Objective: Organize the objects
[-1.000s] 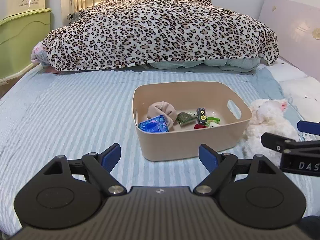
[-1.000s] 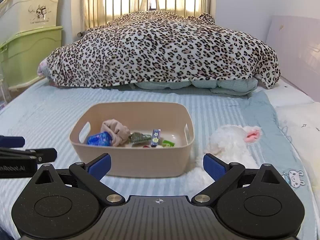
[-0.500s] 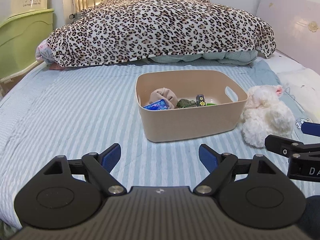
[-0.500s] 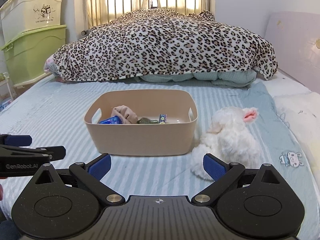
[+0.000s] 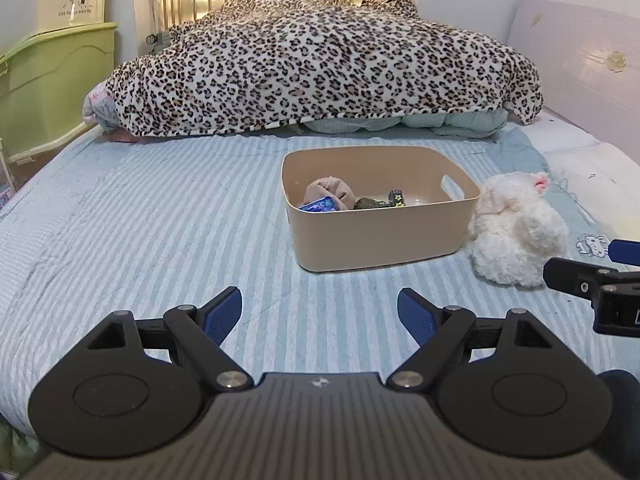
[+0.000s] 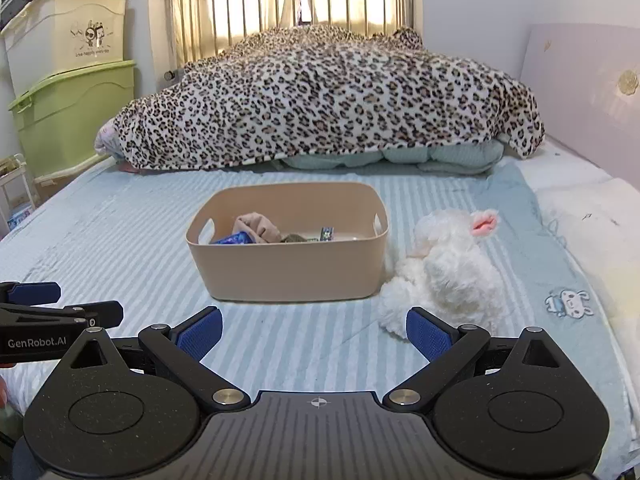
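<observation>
A beige plastic bin (image 5: 380, 232) (image 6: 288, 264) stands on the striped bed. It holds a rolled tan cloth (image 5: 330, 192), a blue packet (image 5: 318, 205) and a few small dark items. A white plush toy (image 5: 516, 232) (image 6: 444, 272) lies against the bin's right side. My left gripper (image 5: 320, 312) is open and empty, low over the sheet in front of the bin. My right gripper (image 6: 314, 332) is open and empty, in front of the bin and the plush. Each gripper shows at the edge of the other's view.
A leopard-print blanket (image 5: 320, 68) is heaped across the far end of the bed before a metal rail. Green and cream storage boxes (image 6: 68, 80) stand at the left. A pale headboard panel (image 5: 580, 64) lines the right side. The striped sheet (image 5: 140, 240) spreads left of the bin.
Both grippers have drawn back from the bin and dropped lower over the bed; the bin and plush look farther away. Both stay open and empty.
</observation>
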